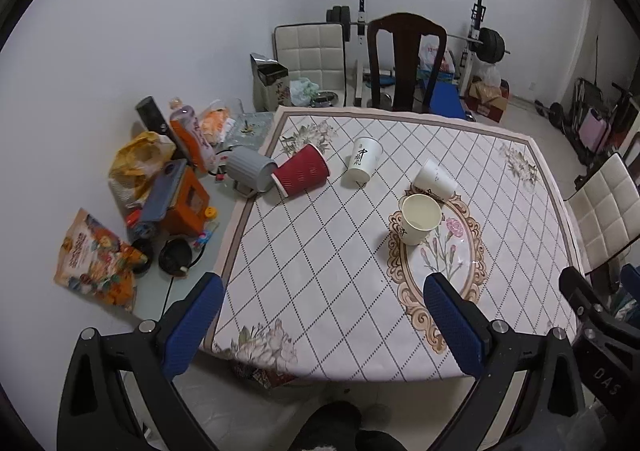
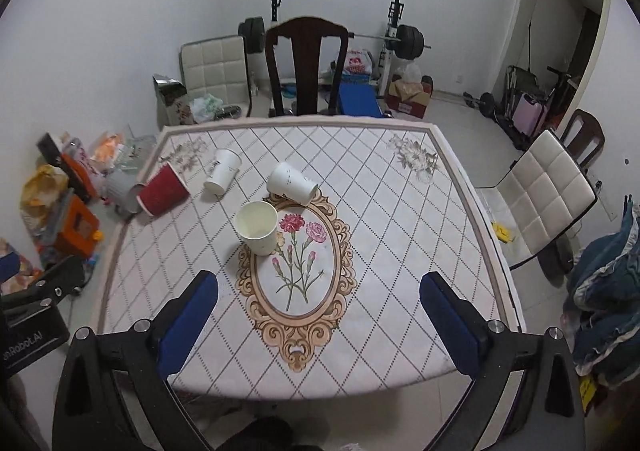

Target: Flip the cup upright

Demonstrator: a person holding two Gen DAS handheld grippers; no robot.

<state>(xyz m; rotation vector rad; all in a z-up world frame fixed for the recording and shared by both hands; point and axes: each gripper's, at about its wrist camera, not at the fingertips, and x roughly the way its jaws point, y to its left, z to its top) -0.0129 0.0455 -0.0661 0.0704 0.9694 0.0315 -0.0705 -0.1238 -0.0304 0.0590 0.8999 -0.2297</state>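
A cream paper cup stands upright near the table's middle. Behind it a white cup lies on its side. Another white cup with black writing lies tilted further left. A red ribbed cup lies on its side at the left edge, against a grey ribbed cup. My left gripper and right gripper are open and empty, held above the table's near edge.
The table carries a diamond-patterned cloth with a floral oval. Snack bags, bottles and an orange box crowd the left side. A dark wooden chair stands behind, a white padded chair at the right. Weights fill the back.
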